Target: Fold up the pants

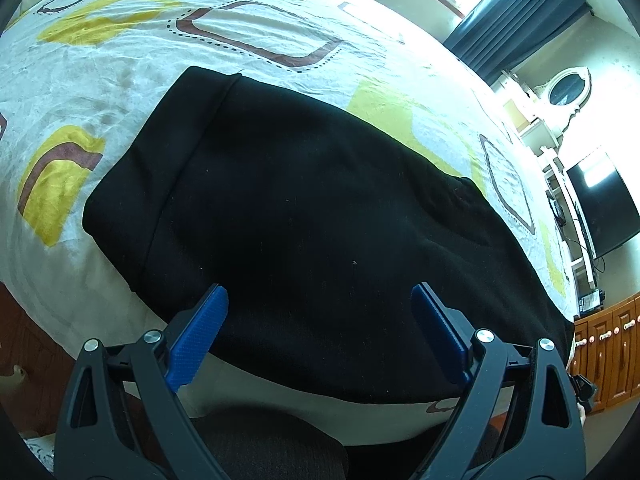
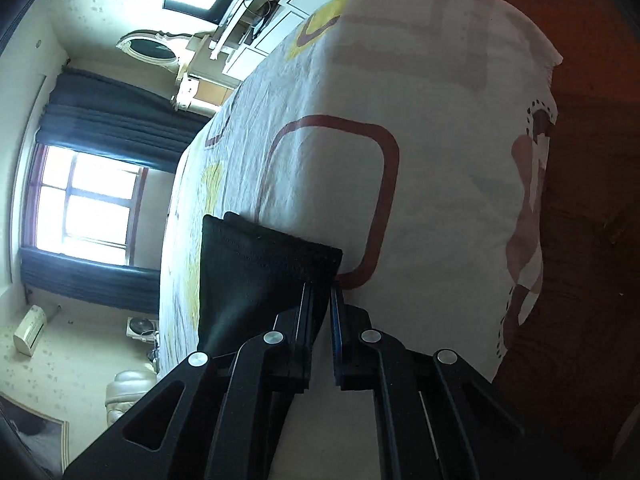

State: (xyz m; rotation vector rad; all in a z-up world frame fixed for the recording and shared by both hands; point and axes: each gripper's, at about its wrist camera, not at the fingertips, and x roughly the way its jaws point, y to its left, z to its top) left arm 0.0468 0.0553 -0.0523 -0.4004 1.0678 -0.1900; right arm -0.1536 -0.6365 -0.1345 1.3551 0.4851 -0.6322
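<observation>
On the left, we see our left claw [image 1: 320,320] held wide apart, its blue pads [image 1: 198,334] spread above the near edge of the pants [image 1: 312,216] and gripping nothing. The black pants lie folded into a broad slab on the bed [image 1: 248,28], spread over a white sheet printed with yellow patches and brown rounded squares; one end with a stitched band points toward the far left, and the near edge reaches the mattress edge just under the claw. Farther right in that view stand dark curtains [image 1: 516,8], an oval mirror [image 1: 568,88], a black screen [image 1: 604,204] and wooden cabinets [image 1: 612,344]. In the right wrist view, rolled on its side, we see the window [image 2: 88,204] with its curtains at the left, then the bed, then the brown floor [image 2: 592,200] at the right. Our right claw [image 2: 320,296] is pressed together on a corner of the pants [image 2: 256,272], the hemmed black cloth fanning out from between the fingers against the sheet.
</observation>
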